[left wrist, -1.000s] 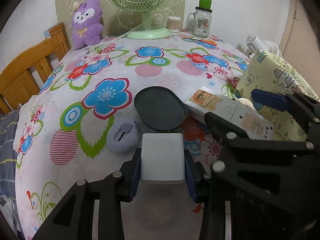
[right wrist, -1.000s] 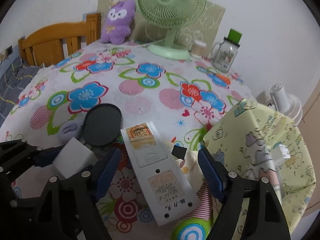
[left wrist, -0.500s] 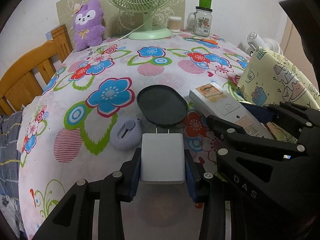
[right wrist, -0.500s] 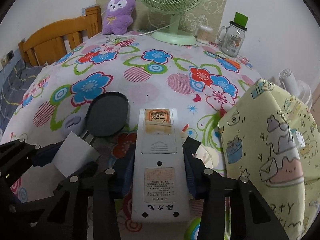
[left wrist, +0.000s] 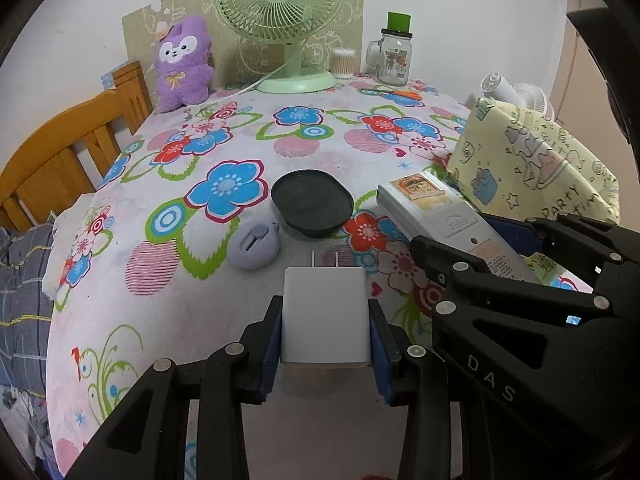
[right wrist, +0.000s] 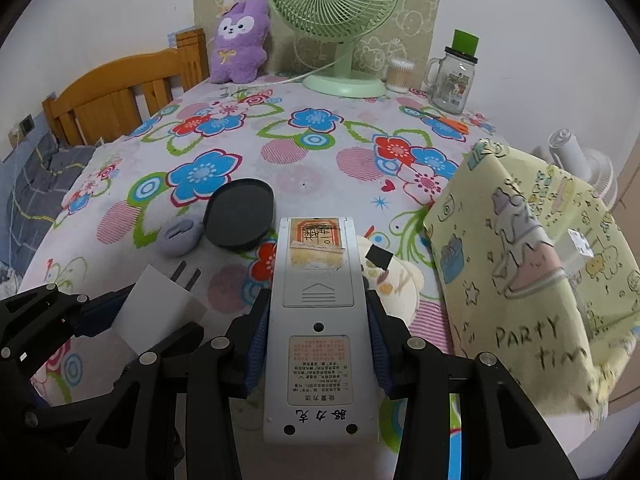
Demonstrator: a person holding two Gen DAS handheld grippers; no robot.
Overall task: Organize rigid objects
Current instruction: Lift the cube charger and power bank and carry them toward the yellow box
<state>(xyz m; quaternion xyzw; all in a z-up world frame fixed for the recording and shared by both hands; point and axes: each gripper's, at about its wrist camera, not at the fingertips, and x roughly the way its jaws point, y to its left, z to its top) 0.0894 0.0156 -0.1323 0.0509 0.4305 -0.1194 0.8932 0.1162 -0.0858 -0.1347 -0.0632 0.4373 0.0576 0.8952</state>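
My left gripper [left wrist: 325,336] is shut on a white plug adapter [left wrist: 325,312], prongs pointing forward, held above the floral tablecloth. My right gripper [right wrist: 316,332] is shut on a grey-white remote control [right wrist: 318,320], back side up with labels showing, lifted off the table. The remote also shows in the left wrist view [left wrist: 448,220], and the adapter shows in the right wrist view [right wrist: 160,312]. A black oval lid [left wrist: 312,204] and a small lilac gadget [left wrist: 254,246] lie on the table just ahead of the adapter.
A yellow "party time" gift bag [right wrist: 532,276] stands at the right. A green fan [left wrist: 286,20], purple plush [left wrist: 182,62], glass mug jar [left wrist: 394,56] and cotton swab tub [left wrist: 343,63] line the back. A wooden chair [left wrist: 60,160] is at the left. A cream disc [right wrist: 400,284] lies under the remote.
My right gripper has closed on the remote and lifted it, turning it in line with its fingers. My left gripper has pulled back and up a little with the adapter.
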